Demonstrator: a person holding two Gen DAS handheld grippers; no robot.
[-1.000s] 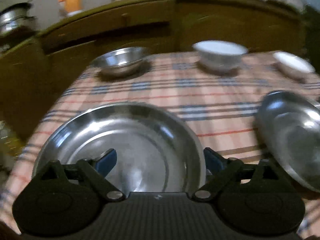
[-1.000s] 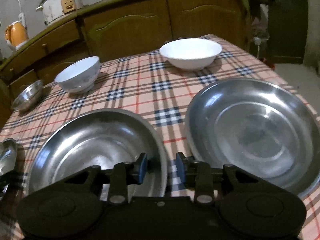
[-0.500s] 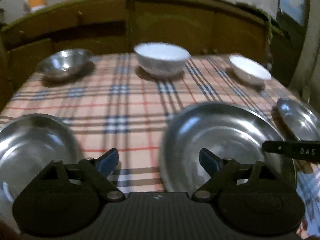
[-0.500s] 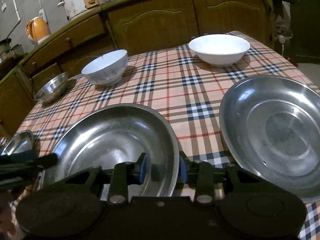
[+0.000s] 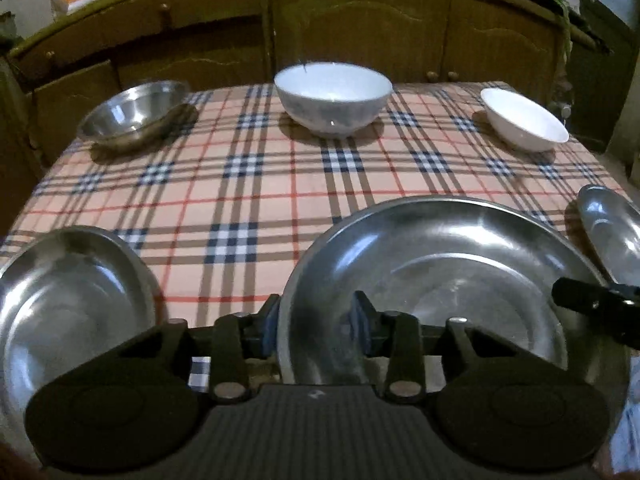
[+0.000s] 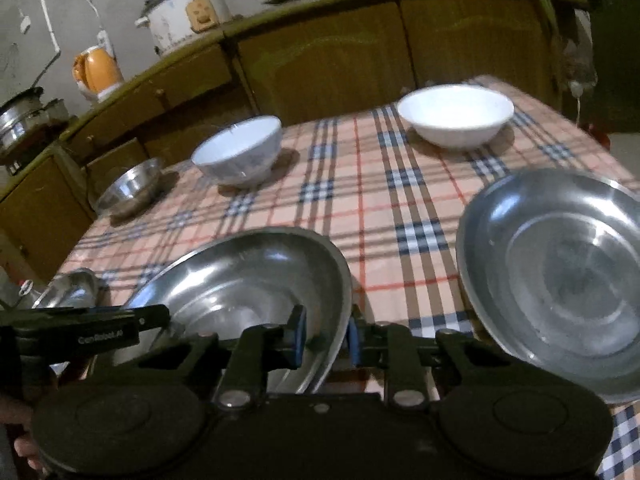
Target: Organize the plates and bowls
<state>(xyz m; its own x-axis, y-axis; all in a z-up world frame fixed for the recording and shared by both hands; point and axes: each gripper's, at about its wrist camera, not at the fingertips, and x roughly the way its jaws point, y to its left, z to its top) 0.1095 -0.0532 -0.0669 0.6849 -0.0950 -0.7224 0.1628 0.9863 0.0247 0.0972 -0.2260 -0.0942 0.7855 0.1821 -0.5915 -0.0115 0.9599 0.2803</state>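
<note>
Just changed: my left gripper (image 5: 316,322) has swung off the near-left steel plate (image 5: 72,300) and over to the middle steel plate (image 5: 432,280); its jaws have just been closing, with that plate's near-left rim between them.
Left gripper state: blue pads straddle the rim, but I cannot tell whether they press on it yet.
Right gripper (image 6: 326,338) state: jaws have just been closing too, and now appear clamped on the middle plate's near-right rim.
Plate attitude: in the right view it looks tipped, right edge raised.
Meaning for the task: I judge both grippers are on one plate, ready to lift and stack it on a neighbour.
Other plates: one near-left, one near-right (image 6: 560,280), both flat on the checked tablecloth (image 5: 248,184).
Bowls: steel bowl (image 5: 134,114) far left, blue-white bowl (image 5: 334,96) far middle, white bowl (image 5: 524,122) far right, well apart.
Writing: white lettering on the left gripper's side, seen in the right view, too blurred to read confidently.
</note>
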